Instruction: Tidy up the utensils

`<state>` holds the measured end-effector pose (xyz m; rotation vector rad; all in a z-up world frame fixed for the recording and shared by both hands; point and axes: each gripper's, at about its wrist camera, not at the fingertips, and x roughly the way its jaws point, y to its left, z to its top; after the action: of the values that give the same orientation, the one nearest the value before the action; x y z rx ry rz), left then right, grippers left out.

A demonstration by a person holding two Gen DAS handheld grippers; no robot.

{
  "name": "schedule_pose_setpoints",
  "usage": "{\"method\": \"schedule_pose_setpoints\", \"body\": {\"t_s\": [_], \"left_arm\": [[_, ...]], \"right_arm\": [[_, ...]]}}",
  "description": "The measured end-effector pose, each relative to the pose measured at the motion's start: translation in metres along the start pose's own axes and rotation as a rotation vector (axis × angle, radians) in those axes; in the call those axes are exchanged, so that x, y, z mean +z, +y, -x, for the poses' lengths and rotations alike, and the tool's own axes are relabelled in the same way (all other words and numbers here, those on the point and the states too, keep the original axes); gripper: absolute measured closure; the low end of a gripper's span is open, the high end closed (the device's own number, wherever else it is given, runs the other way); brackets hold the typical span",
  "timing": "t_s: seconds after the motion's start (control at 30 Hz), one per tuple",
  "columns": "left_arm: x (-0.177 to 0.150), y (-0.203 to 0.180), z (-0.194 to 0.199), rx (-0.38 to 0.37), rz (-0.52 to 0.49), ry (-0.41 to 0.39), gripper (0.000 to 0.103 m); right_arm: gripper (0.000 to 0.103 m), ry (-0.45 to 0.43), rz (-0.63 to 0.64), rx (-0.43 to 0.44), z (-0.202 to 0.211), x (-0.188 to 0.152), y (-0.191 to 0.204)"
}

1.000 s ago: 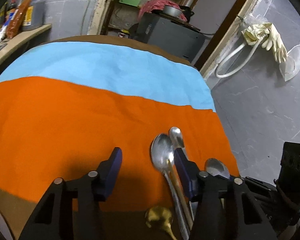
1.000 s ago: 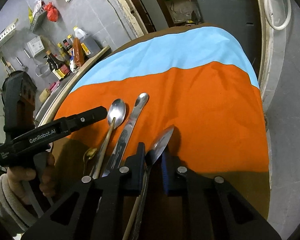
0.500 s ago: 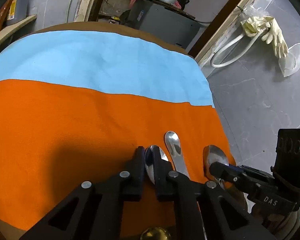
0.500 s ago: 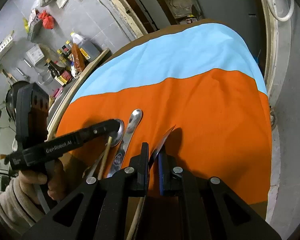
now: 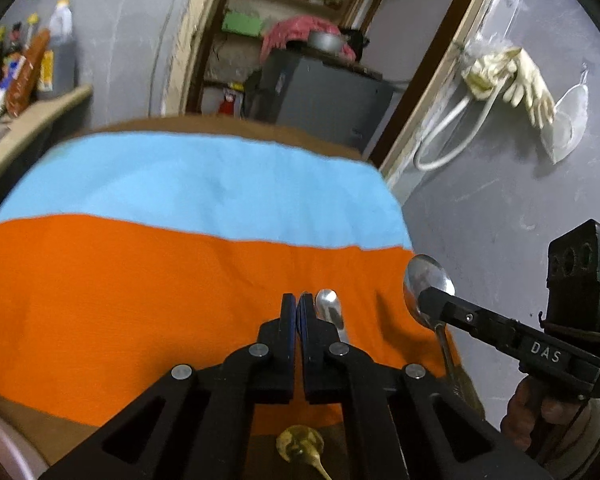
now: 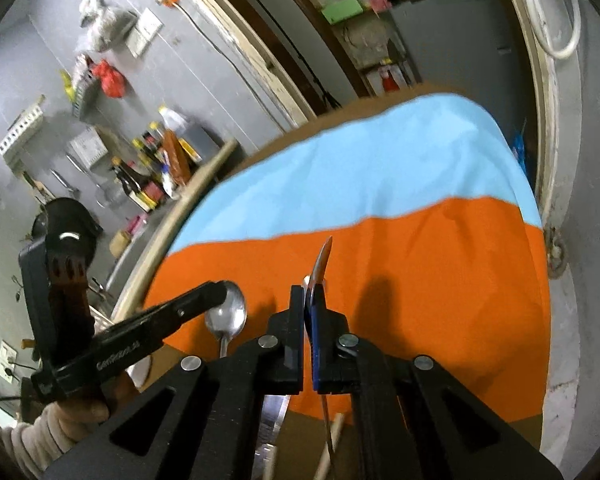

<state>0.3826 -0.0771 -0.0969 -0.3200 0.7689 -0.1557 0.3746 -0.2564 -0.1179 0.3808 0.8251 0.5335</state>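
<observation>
While both grippers are closed on a spoon each, the step in hand looks to be the lift-off that begins the sorting.

Left gripper (image 5: 299,300): fingers pinched narrow at lower centre of its own view. From the right wrist view it reaches in from the lower left, and a spoon bowl (image 6: 225,312) shows right at its tip, so it appears clamped there.

Right gripper (image 6: 308,292): fingers pinched narrow on a second spoon (image 6: 323,260), seen edge-on, its bowl pointing up over the orange cloth (image 6: 440,300). In the left wrist view that bowl sits at right of centre, clear of the cloth.

A third spoon (image 5: 329,308) lies on the orange cloth just right of the left gripper's fingers. A brass utensil (image 5: 300,446) lies at the bottom edge, on the brown table.

Next move, as a judgement: carry each spoon to its place, perhaps the blue cloth (image 5: 204,184) at upper centre, keep the handles from swinging, set down, then release. The destination is not shown.
</observation>
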Motion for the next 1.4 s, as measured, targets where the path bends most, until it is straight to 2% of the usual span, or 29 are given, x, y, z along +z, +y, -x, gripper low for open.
{"method": "schedule_pose_setpoints", "body": {"t_s": [0.17, 0.37, 0.63, 0.83, 1.07, 1.13, 1.23, 1.4], "left_arm": [[0.007, -0.002, 0.042, 0.026, -0.011, -0.107, 0.101], [0.022, -0.004, 0.099, 0.051, -0.013, -0.231, 0.101], [0.039, 0.019, 0.167, 0.064, -0.004, -0.329, 0.101], [0.041, 0.049, 0.218, 0.096, -0.005, -0.396, 0.101], [0.043, 0.103, 0.274, 0.209, 0.023, -0.468, 0.101], [0.041, 0.121, 0.286, 0.27, 0.025, -0.49, 0.101], [0.037, 0.148, 0.302, 0.401, 0.001, -0.532, 0.101], [0.03, 0.185, 0.312, 0.521, -0.005, -0.57, 0.101]], "right_arm": [[0.1, -0.086, 0.06, 0.035, 0.02, 0.006, 0.027], [0.1, -0.201, 0.121, 0.099, 0.047, 0.015, 0.077], [0.1, -0.315, 0.175, 0.146, 0.081, 0.023, 0.14], [0.1, -0.399, 0.193, 0.174, 0.086, 0.017, 0.198], [0.1, -0.479, 0.195, 0.176, 0.073, 0.004, 0.255], [0.1, -0.501, 0.183, 0.195, 0.066, 0.0, 0.271], [0.1, -0.538, 0.167, 0.228, 0.059, -0.006, 0.291], [0.1, -0.597, 0.155, 0.293, 0.038, -0.014, 0.315]]}}
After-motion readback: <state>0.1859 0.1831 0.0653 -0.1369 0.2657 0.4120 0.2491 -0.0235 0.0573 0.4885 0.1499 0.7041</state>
